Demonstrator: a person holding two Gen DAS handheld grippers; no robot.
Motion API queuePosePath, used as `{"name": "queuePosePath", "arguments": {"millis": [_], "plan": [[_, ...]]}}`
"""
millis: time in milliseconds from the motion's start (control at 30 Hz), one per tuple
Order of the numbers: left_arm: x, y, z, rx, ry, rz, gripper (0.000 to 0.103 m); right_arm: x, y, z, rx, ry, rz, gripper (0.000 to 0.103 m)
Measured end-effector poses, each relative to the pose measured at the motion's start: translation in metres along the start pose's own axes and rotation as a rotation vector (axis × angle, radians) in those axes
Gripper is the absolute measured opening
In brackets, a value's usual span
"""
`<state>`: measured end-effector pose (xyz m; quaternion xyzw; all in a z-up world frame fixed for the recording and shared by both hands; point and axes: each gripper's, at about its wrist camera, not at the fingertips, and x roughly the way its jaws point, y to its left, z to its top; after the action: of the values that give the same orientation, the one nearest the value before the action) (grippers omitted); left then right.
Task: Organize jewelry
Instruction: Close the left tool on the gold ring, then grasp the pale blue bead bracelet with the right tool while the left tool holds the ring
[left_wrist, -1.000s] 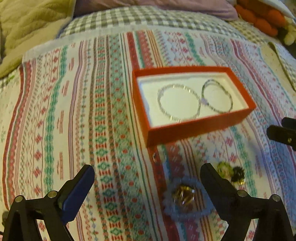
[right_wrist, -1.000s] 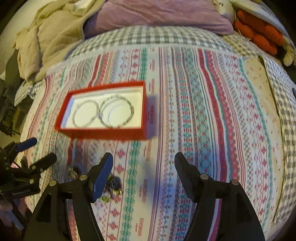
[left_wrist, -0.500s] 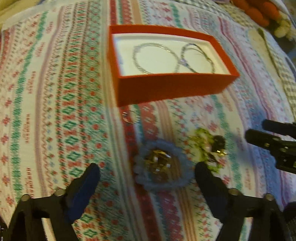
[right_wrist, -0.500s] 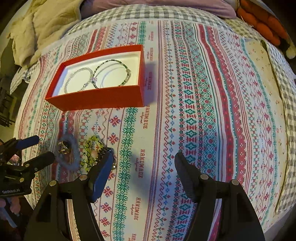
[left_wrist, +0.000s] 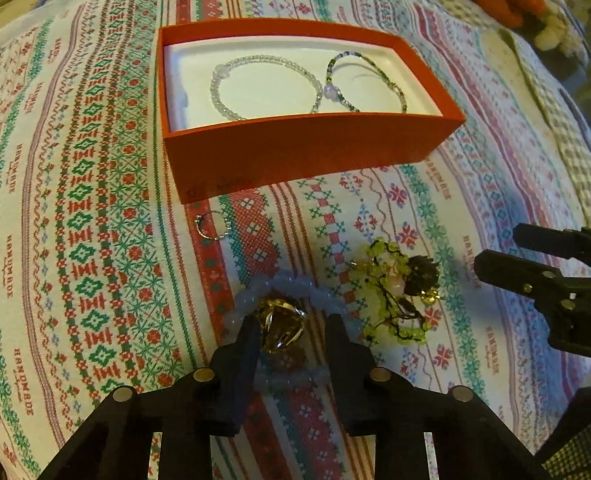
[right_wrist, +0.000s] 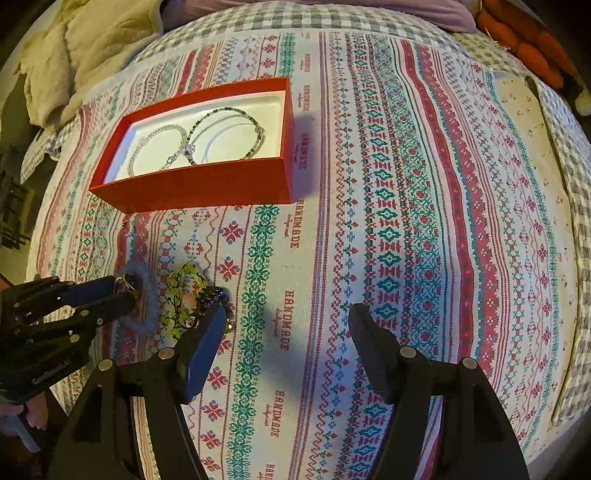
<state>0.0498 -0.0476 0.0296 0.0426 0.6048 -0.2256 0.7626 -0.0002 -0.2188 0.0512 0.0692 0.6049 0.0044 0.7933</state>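
- Left wrist view: the left claw (left_wrist: 291, 328) had just been closing, its jaws flanking a gold ring (left_wrist: 282, 326) inside a pale blue bead bracelet (left_wrist: 295, 288) on the bed (left_wrist: 92, 221); contact unclear
- Right claw (right_wrist: 288, 325) stood spread over bare cloth
- Red box (left_wrist: 306, 155) held two bracelets beyond

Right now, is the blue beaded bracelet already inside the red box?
No: the blue beaded bracelet lies on the patterned cloth in front of the red box, which holds two other bracelets.
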Motion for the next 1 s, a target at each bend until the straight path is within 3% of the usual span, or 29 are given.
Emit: {"name": "queuePosePath", "arguments": {"millis": [233, 300, 467, 700, 1000], "plan": [[0.02, -0.02, 0.013, 0.026, -0.005, 0.047, 0.028, 0.002, 0.002, 0.001, -0.003, 0.008, 0.006, 0.071], [0.023, -0.025, 0.014, 0.035, -0.013, 0.066, 0.021, 0.003, 0.002, 0.001, -0.002, 0.012, 0.011, 0.071], [0.019, -0.025, 0.017, 0.024, -0.033, 0.048, 0.021, 0.002, 0.005, 0.002, -0.006, 0.011, 0.016, 0.071], [-0.01, -0.016, 0.015, 0.026, -0.096, 0.042, 0.021, 0.001, 0.022, 0.005, -0.039, 0.015, 0.057, 0.072], [-0.021, 0.024, 0.003, -0.028, -0.098, 0.084, 0.021, 0.009, 0.065, 0.012, -0.11, 0.014, 0.148, 0.069]]}}
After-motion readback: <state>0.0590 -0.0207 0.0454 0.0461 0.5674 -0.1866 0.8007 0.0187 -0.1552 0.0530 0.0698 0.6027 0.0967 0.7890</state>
